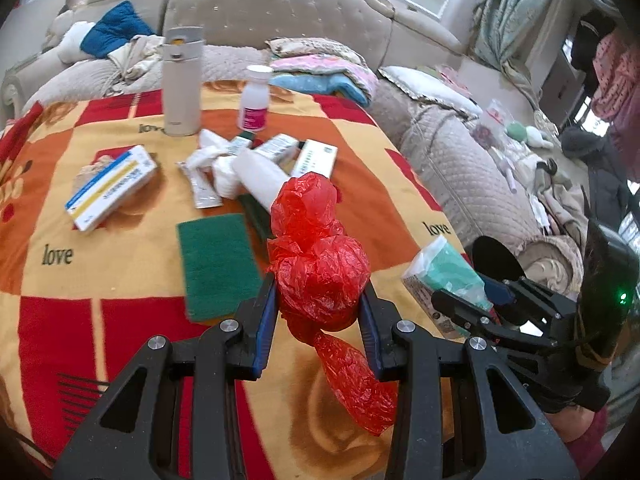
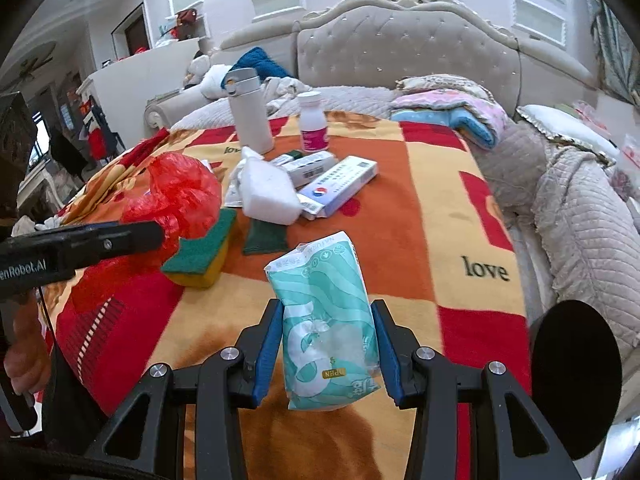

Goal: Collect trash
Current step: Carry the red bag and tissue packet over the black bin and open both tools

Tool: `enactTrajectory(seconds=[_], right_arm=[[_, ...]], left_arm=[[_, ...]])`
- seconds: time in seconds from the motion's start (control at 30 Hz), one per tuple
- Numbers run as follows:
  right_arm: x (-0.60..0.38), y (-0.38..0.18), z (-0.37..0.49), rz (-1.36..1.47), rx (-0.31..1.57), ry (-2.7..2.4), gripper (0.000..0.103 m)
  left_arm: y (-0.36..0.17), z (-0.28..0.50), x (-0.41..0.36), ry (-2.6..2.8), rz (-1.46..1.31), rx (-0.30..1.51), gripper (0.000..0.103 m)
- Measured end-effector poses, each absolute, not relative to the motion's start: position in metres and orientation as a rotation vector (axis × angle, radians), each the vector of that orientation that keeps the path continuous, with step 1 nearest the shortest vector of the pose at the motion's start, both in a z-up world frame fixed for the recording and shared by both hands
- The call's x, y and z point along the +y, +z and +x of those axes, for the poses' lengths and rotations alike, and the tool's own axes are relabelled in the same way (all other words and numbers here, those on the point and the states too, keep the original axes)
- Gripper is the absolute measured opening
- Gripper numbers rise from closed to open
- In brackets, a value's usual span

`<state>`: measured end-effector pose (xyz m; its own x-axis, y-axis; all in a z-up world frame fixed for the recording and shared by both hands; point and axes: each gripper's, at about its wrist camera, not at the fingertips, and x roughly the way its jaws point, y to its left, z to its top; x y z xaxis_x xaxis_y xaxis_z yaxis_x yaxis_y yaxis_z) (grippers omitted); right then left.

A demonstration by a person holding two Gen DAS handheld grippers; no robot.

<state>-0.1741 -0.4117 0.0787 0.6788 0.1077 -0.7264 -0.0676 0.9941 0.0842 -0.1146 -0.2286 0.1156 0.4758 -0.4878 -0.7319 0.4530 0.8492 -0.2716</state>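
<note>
My left gripper is shut on a crumpled red plastic bag and holds it above the blanket; the bag also shows in the right wrist view. My right gripper is shut on a teal-and-white tissue pack, which also shows at the right of the left wrist view. Crumpled white tissues and a foil sachet lie in the middle of the blanket among medicine boxes.
A patterned blanket covers the bed. On it stand a beige flask and a white pill bottle. A blue-yellow box, a green scouring pad, a yellow-green sponge and white boxes lie there. Folded bedding lies behind.
</note>
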Motion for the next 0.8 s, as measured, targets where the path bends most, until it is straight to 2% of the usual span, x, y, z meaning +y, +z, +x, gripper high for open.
enactTrajectory(seconds=[0.8], right_arm=[[-0.534, 0.074, -0.222, 0.165, 0.818, -0.14, 0.043]], left_arm=[[0.097, -0.129, -0.377, -0.757, 0.11, 0.942, 0.035]])
